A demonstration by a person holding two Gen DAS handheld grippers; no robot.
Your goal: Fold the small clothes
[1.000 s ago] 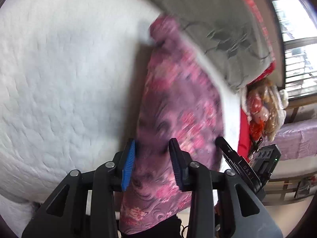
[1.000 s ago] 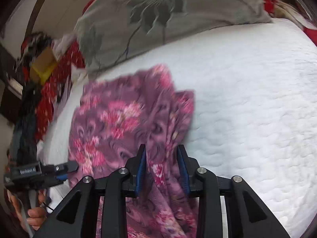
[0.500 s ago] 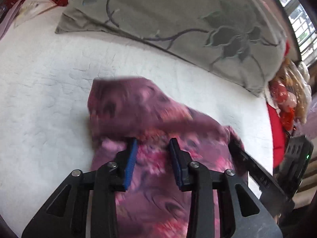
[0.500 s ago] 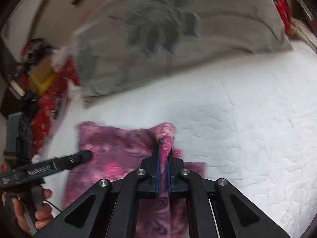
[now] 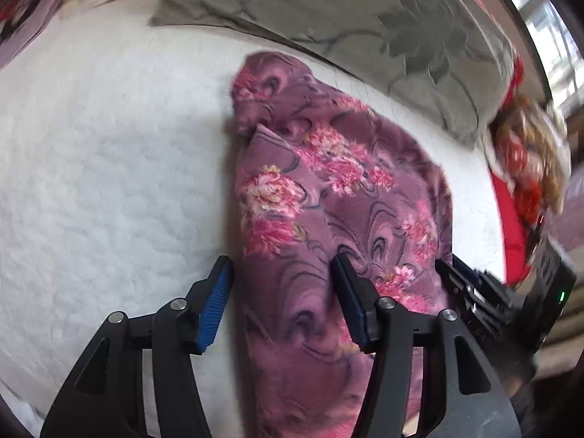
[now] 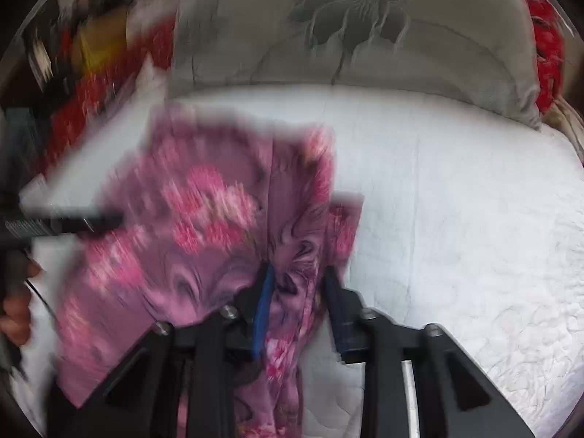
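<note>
White quilted bedspread (image 5: 109, 182), grey pillow (image 5: 365, 11) upper frame | purple floral garment (image 5: 328, 200) centre, folded | left gripper (image 5: 281, 292) jaws just opened wide, cloth between, unpressed | right gripper (image 6: 297, 304) jaws just parted narrowly, fabric between, loose | risk: withdrawing pads snag cloth, undoing fold

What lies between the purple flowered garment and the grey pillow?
Only a bare strip of white quilt separates the garment from the pillow, clearest in the left wrist view.
</note>
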